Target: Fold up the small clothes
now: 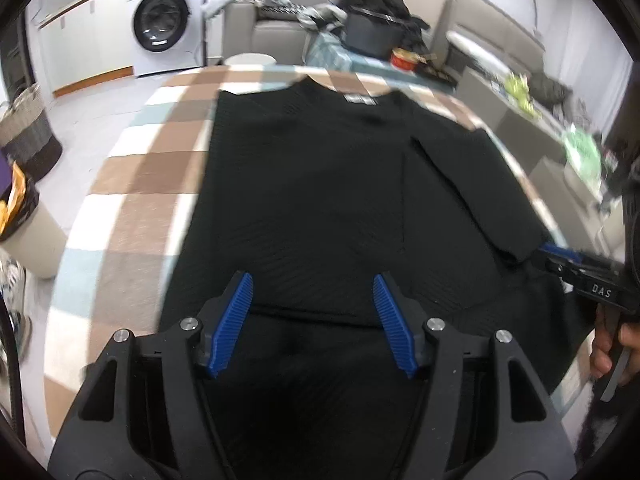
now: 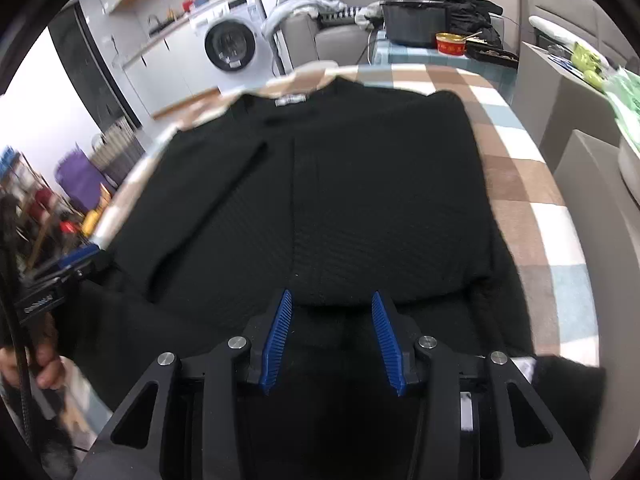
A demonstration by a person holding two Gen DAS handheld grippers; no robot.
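Your black knit top [image 1: 320, 184] lies flat on the checked cloth [image 1: 132, 184] of brown, cream and pale blue squares that covers the table. The fabric is ribbed, with fine diagonal ridges across the body. Its long axis runs from 6 o'clock to 12 o'clock in both wrist views, with the neckline at 12 and the hem near your tools at 6. A small white label [image 1: 360, 100] sits inside the collar; its writing is too blurred to read. One sleeve [image 1: 472, 188] is folded in over the body and slants toward 4 o'clock in the left view.

Your left gripper [image 1: 313, 300] stands fairly wide, with its ribbed blue pads [image 1: 234, 320] apart and nothing pinched between them; only the top's lower part shows in the gap. Your right gripper [image 2: 331, 324] is parted more narrowly, and it too holds nothing, with its pads clear of the cloth.

In the left view, at 3 o'clock, you can see the other tool's black body stamped "DAS" [image 1: 600, 291], with your hand [image 1: 612, 348] wrapped around its grip.

Beyond the table, at 11 o'clock, stands a white front-loading washing machine [image 1: 168, 20] with a round dark door, and at 1 o'clock a red tin [image 1: 404, 58] beside a dark pot [image 1: 372, 36]
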